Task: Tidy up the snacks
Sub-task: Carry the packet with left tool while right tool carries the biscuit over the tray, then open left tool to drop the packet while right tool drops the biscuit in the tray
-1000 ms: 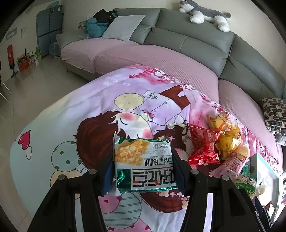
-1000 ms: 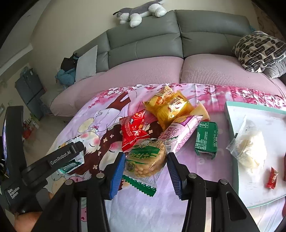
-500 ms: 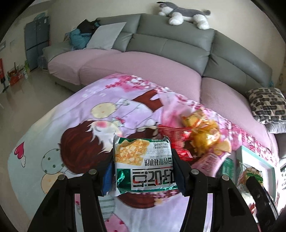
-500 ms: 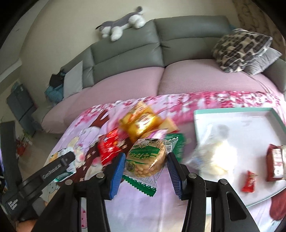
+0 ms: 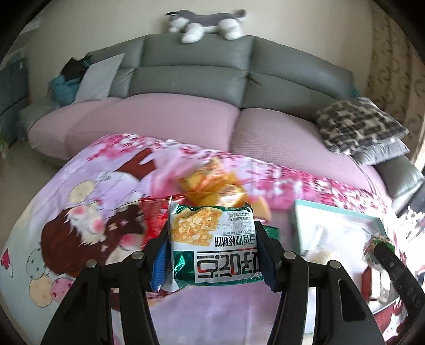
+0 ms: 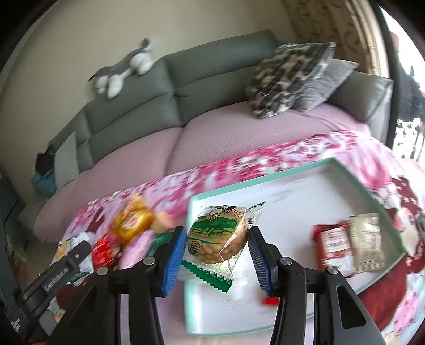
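Observation:
My left gripper [image 5: 212,254] is shut on a green and white cracker packet [image 5: 212,244] and holds it above the cartoon-print tablecloth. My right gripper [image 6: 216,252] is shut on a round biscuit in a clear and green wrapper [image 6: 217,236], held over the left part of the mint-rimmed white tray [image 6: 265,180]. A red packet [image 6: 333,246] and a beige packet [image 6: 366,244] lie in the tray at right. Yellow snack bags [image 6: 132,220] and a red bag [image 6: 102,252] lie in a pile left of the tray. The tray also shows in the left wrist view [image 5: 334,212].
A grey and pink sofa [image 5: 186,119] runs behind the table, with a plush dog [image 5: 204,24] on its back and patterned cushions [image 6: 289,77] at right. The left gripper's body [image 6: 50,281] shows at the lower left of the right wrist view.
Both grippers have swung to the right with their packets. The right gripper now holds the biscuit over the tray; the left has come closer to the snack pile and the tray.

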A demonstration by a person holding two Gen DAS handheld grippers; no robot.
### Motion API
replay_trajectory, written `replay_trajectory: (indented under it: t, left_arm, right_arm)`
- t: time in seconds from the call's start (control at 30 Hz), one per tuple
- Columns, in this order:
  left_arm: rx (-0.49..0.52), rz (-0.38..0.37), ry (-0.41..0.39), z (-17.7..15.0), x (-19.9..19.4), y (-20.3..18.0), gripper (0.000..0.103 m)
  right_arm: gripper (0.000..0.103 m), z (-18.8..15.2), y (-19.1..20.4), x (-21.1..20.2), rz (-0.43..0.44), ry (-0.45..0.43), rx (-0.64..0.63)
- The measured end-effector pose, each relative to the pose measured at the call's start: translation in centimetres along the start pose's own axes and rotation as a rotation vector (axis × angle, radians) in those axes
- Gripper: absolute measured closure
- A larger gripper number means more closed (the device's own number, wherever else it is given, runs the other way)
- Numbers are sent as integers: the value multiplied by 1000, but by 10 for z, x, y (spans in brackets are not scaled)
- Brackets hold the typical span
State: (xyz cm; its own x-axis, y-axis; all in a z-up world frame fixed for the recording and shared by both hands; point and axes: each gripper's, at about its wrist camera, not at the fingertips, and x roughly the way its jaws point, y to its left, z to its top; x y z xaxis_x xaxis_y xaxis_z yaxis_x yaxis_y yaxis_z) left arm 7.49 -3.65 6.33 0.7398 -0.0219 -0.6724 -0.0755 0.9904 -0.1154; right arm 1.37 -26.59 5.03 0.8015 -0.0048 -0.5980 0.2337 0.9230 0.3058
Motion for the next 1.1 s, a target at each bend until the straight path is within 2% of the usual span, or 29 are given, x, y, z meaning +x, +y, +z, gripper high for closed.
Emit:
replay_trajectory:
  t: [0.2,0.47,0.77,0.97,1.1]
  left_arm:
    - [79,-47,-11,0,-3,-38,44]
    - [168,-130,-17,-6,-5,-87,44]
    - [292,-192,6,-16,6,-140,44]
    - [323,-216,-16,-10,15,-164,44]
    - [333,-234,1,-12,25,-177,44]
  right_arm:
    - [52,9,-43,-9,-72,-34,70]
    - [52,12,-81,-7,-113,-44,120]
    - [52,12,-101,9,-135,-31,141]
    - [52,12,-108,17,-137,-29,141]
    - [52,12,-111,22,-137,-26,146]
